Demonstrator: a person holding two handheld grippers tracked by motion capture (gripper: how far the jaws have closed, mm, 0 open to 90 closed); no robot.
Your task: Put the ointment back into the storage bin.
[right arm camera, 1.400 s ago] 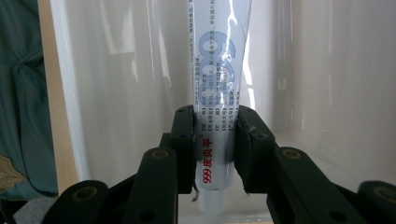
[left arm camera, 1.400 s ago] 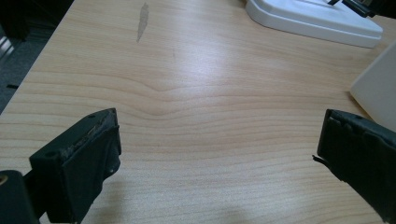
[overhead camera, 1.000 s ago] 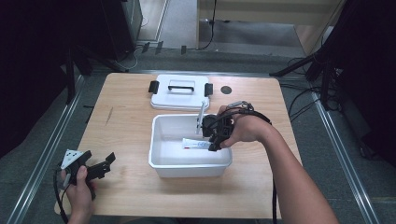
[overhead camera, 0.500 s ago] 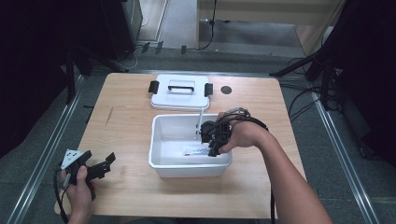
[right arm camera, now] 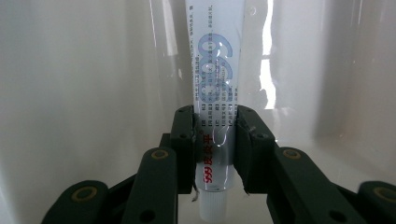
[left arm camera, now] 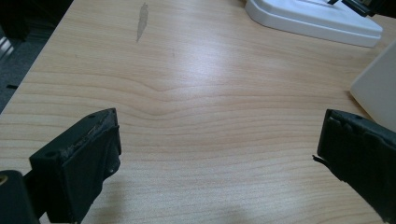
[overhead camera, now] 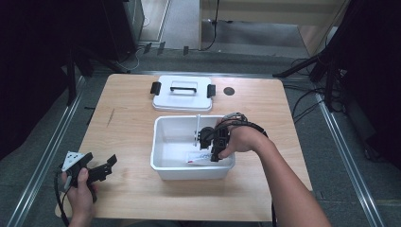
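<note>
1. Right claw [right arm camera: 215,140] down inside white bin [overhead camera: 163,142], clamped on white tube [right arm camera: 216,70]; tube cap toward camera, tube body lying along bin floor.
2. Left claw [left arm camera: 215,154] spread wide apart, nothing between, low over bare tabletop [left arm camera: 187,93] near front-left corner, well apart from bin.
3. White lid [overhead camera: 183,93] with black latches flat on tabletop just behind bin.

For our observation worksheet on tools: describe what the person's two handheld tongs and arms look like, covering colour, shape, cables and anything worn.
Both tongs are black. The left tongs carry a grey three-cornered plate on top and trail a dark cable; their pads are blocky and scuffed. The right tongs have bolted linkage arms with round pivots, and black cables loop over the right hand. Both forearms are bare, with no sleeves visible.
</note>
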